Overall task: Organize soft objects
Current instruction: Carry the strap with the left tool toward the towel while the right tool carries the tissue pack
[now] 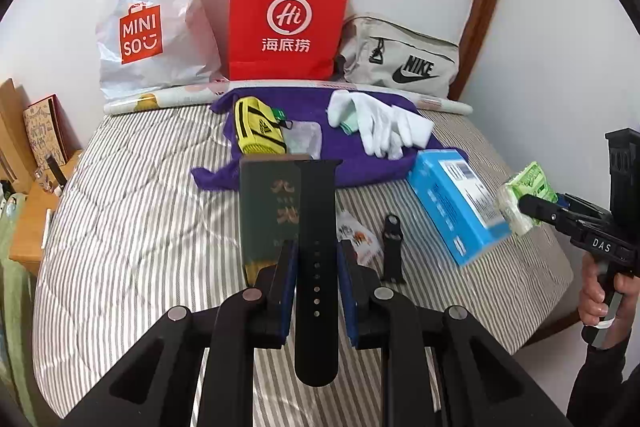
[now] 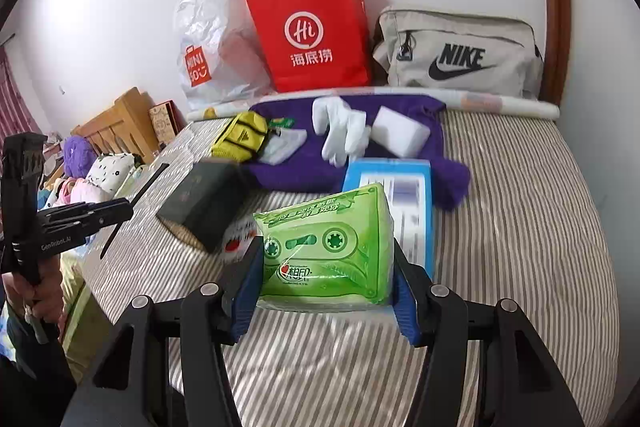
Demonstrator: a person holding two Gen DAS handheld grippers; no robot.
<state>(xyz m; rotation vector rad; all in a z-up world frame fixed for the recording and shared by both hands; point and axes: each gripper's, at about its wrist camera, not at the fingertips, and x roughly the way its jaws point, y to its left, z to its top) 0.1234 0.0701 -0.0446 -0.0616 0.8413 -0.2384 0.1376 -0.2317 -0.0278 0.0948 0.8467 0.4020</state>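
Striped bed: bare room lower left in your left view. Back wall, left to right: white MINISO bag, red "Hi" paper bag, grey NIKE pouch. Your left gripper pinches a black perforated watch strap, centre frame. Your right gripper clamps a green tissue pack with cassette print, above the stripes.

Against the wall, left to right: plastic bag, paper bag, pouch. Before them, on the bed, a towel bearing gloves; box at its right.
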